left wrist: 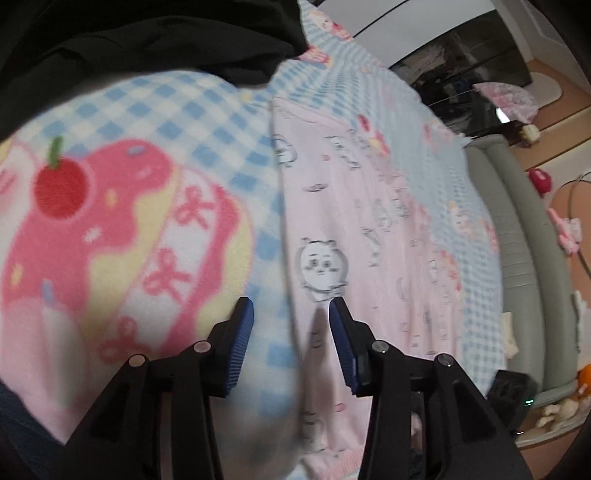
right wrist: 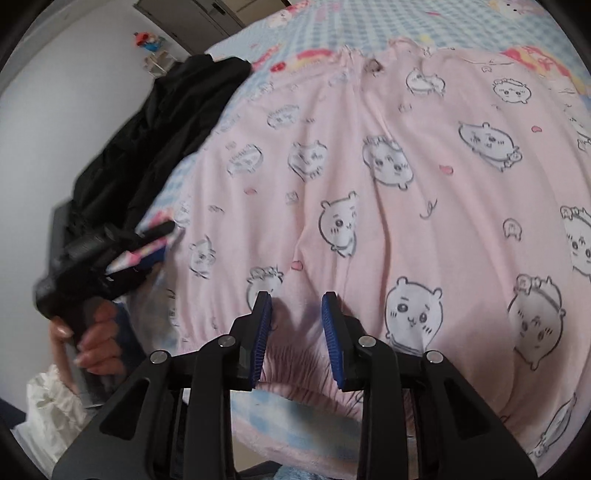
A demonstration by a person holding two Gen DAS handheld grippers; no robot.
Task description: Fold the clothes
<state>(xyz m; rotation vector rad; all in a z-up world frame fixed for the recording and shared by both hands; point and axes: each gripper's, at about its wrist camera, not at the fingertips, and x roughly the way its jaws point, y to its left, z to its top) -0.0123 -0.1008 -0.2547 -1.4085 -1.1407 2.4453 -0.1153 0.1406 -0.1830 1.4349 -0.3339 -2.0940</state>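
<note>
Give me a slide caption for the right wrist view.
Open right tongs poised over pink cartoon-print pajama pants spread on a checkered blanket.

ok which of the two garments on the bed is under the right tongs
The pink pyjama bottoms with cartoon faces; the right tongs sit open at their gathered waistband. The black garment lies crumpled off to the side.

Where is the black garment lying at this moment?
In the right wrist view the black garment is heaped at the left, on the blue checked blanket, beside the pink pyjama trousers. In the left wrist view it fills the top left.
</note>
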